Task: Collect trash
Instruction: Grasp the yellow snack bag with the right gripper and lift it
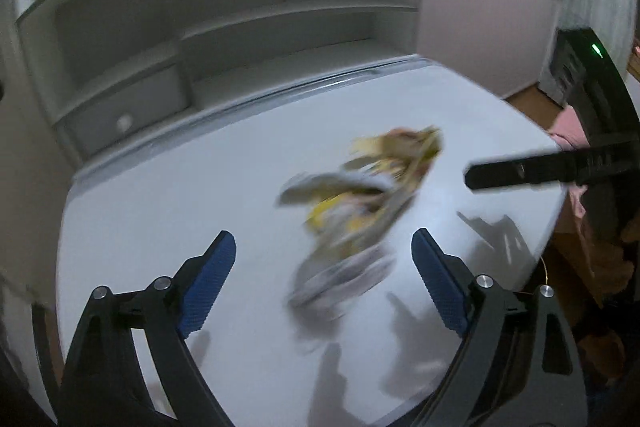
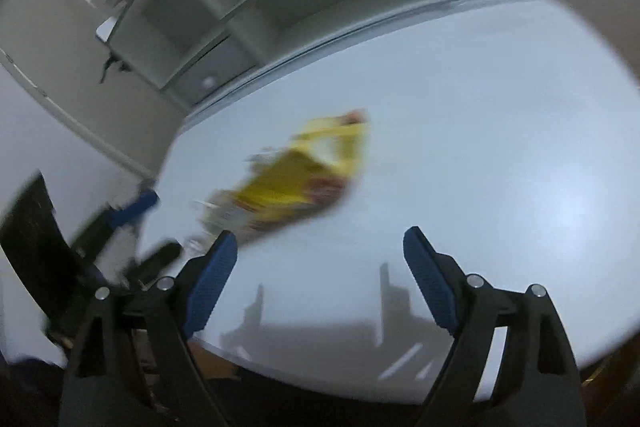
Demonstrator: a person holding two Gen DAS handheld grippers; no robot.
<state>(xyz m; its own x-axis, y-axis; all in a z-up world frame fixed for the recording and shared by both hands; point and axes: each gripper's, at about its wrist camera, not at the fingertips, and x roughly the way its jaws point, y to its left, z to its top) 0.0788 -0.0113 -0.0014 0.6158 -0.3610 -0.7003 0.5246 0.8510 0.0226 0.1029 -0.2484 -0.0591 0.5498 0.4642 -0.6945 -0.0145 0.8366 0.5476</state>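
A crumpled yellow and silver snack wrapper [image 1: 356, 203] lies on the white table [image 1: 168, 211], blurred by motion. My left gripper [image 1: 324, 267] is open just above the table, with the wrapper's near end between its blue pads. In the right wrist view the same wrapper [image 2: 296, 183] lies ahead and left of my right gripper [image 2: 320, 263], which is open and empty above the table [image 2: 500, 147]. The right gripper's black finger [image 1: 520, 171] shows at the right of the left wrist view. The left gripper [image 2: 132, 211] shows blurred at the left.
White shelving with a small drawer [image 1: 132, 107] stands along the table's far edge. A dark object with a green light [image 1: 592, 75] stands past the table's right edge, over a wooden floor [image 1: 532, 103]. A pink cloth [image 1: 568, 131] shows there.
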